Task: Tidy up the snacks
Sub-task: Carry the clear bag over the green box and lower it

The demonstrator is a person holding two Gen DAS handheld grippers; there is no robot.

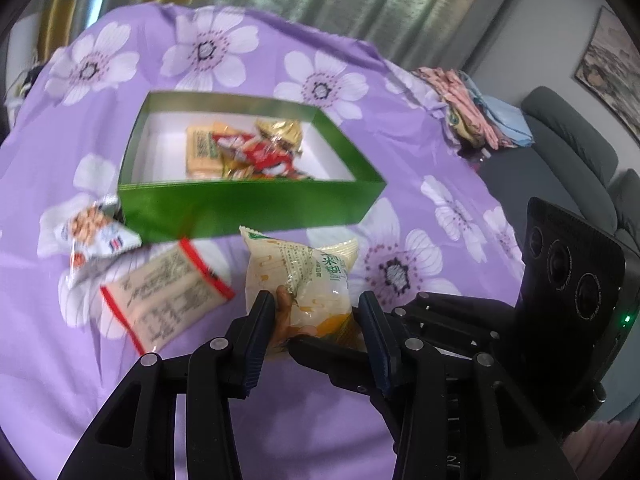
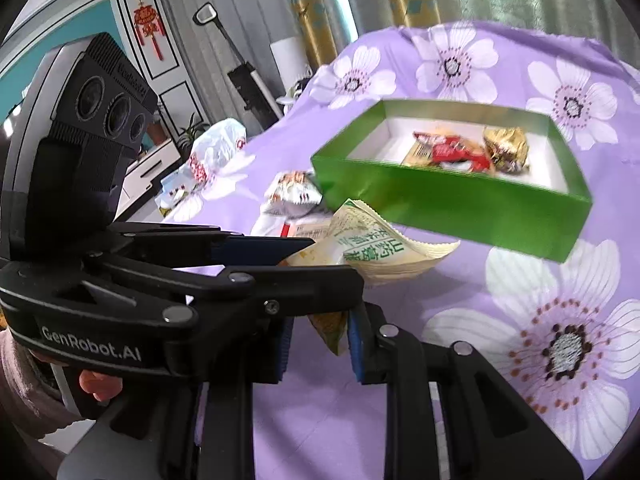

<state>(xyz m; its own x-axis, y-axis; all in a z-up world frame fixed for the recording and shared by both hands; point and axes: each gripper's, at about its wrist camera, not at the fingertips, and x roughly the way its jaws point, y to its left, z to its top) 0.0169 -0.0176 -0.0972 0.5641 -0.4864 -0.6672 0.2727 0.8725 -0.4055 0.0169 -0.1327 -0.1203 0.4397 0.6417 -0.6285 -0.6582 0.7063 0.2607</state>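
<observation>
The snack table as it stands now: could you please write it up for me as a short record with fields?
surface: purple flowered cloth
box: green box, open, on the cloth
in box: several wrapped snacks
loose beside box: white packet and red-edged packet
held item: pale yellow packet, raised in front of the box
left gripper: shut on the yellow packet, fingers pressing its sides
right gripper: shut on a corner of the same packet
</observation>
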